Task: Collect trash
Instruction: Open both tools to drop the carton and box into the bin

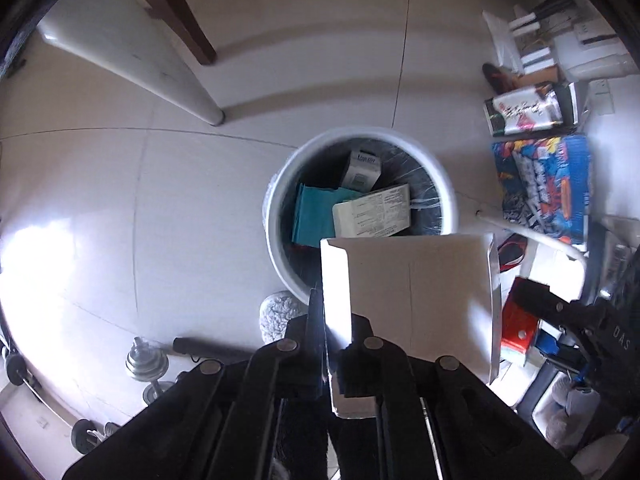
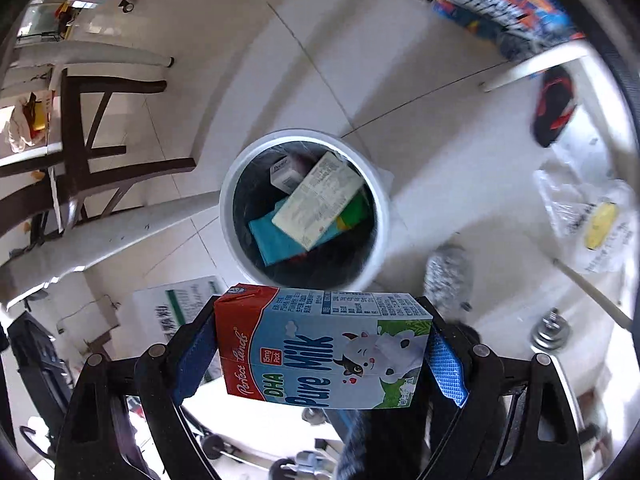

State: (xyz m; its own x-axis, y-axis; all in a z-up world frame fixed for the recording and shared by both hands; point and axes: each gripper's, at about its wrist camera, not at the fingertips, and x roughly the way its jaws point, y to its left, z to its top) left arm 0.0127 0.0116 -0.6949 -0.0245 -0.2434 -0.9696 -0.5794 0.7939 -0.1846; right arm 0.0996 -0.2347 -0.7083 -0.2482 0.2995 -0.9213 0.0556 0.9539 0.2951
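A white round trash bin (image 1: pixel 280 248) with a dark liner stands on the tiled floor below both grippers. It holds a teal packet (image 1: pixel 314 216) and a few small cartons. My left gripper (image 1: pixel 334 332) points down at it, shut on the edge of a flattened white cardboard box (image 1: pixel 416 292) that hangs over the bin's near rim. In the right wrist view the bin (image 2: pixel 232 232) lies just ahead. My right gripper (image 2: pixel 320 320) is shut on a blue and red Pure Milk carton (image 2: pixel 320 352), held sideways between its blue pads (image 2: pixel 444 364).
A white table leg (image 1: pixel 192 92) and a dark chair leg (image 1: pixel 188 28) stand beyond the bin to the left. Dumbbells (image 1: pixel 146 360) and a grey fuzzy slipper (image 1: pixel 276 312) lie close to it. Colourful boxes (image 1: pixel 544 184) crowd the right side. A plastic bag (image 2: pixel 592 220) lies on the floor.
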